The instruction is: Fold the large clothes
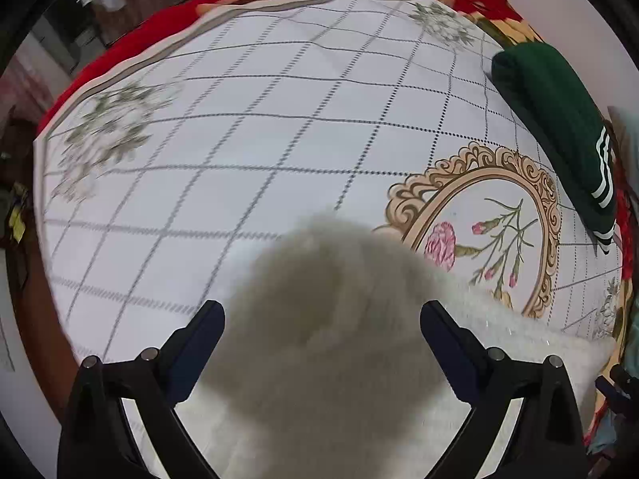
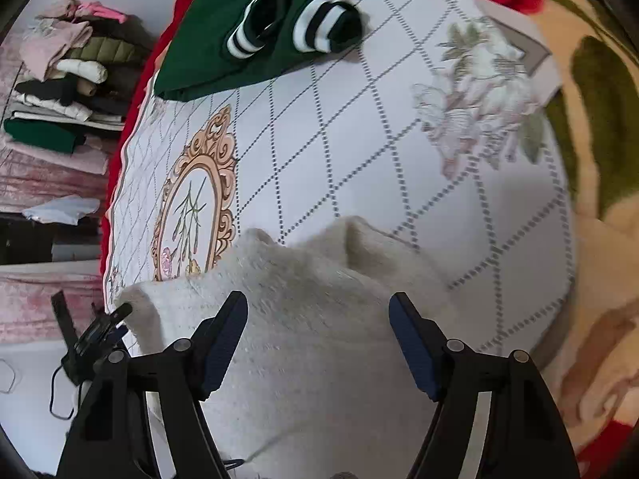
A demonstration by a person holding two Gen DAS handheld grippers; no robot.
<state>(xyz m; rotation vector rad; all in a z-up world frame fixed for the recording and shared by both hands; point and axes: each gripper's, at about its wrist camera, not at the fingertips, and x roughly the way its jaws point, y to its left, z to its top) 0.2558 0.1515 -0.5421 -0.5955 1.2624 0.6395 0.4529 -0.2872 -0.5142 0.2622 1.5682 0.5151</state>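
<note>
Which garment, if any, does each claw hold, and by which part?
Both claws, left and right, stand open around the cream fleece. Neither is closed on it, so nothing is firmly held.

Fluffy cream garment (image 2: 303,319), bunched & rumpled, on quilted bedspread, near edge w/ framed flower motif.

Both wrist views close above bedspread (image 1: 279,139); sharing cream garment (image 2: 319,339)

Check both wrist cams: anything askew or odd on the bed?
Mild only. The green sweater lies at the quilt's edge with its striped cuffs bunched on top, not tucked. The cream fleece garment sits humped between the open right claw fingers. No spill or damage visible.
</note>
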